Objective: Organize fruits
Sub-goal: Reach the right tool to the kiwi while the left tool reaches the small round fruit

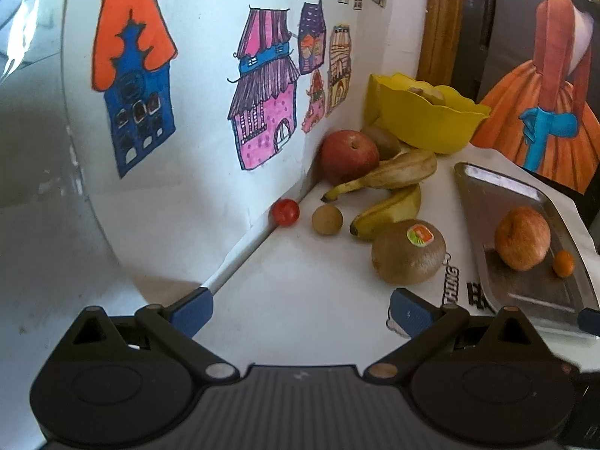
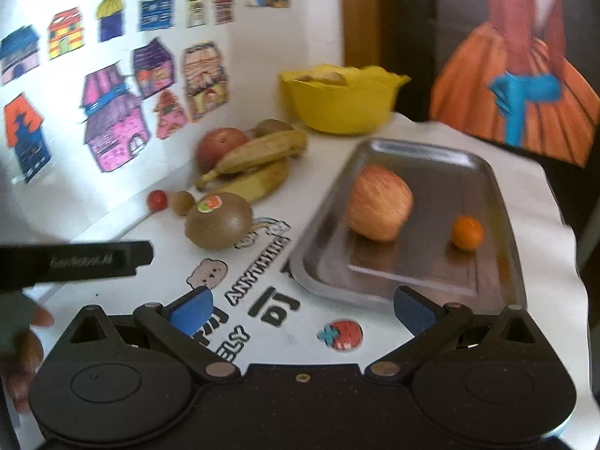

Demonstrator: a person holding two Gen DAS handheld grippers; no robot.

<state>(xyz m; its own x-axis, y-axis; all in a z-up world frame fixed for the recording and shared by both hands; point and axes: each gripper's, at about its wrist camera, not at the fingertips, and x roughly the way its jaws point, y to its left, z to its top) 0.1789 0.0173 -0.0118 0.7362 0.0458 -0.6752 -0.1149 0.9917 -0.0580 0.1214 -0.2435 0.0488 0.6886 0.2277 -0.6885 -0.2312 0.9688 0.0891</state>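
A kiwi with a sticker (image 1: pixel 408 252) (image 2: pixel 219 220) lies on the white cloth, just ahead of my open left gripper (image 1: pixel 302 313). Behind it lie two bananas (image 1: pixel 390 176) (image 2: pixel 258 157), a red apple (image 1: pixel 348 155) (image 2: pixel 219 144), a second kiwi (image 1: pixel 382 140), a small brown fruit (image 1: pixel 327 219) and a cherry tomato (image 1: pixel 285 212) (image 2: pixel 157 199). The steel tray (image 1: pixel 483 202) (image 2: pixel 498 202) holds a pale apple (image 1: pixel 522 238) (image 2: pixel 378 208) and a small orange fruit (image 1: pixel 563 263) (image 2: pixel 467 232). My right gripper (image 2: pixel 303 309) stands open before the tray's near edge, holding nothing.
A yellow bowl (image 1: pixel 423 120) (image 2: pixel 341 103) with something pale inside sits at the back. A wall of house drawings (image 1: pixel 262 86) borders the left. A painting (image 1: pixel 551 75) leans at the back right. The left gripper's body (image 2: pixel 75 258) and a hand (image 2: pixel 22 337) show at left.
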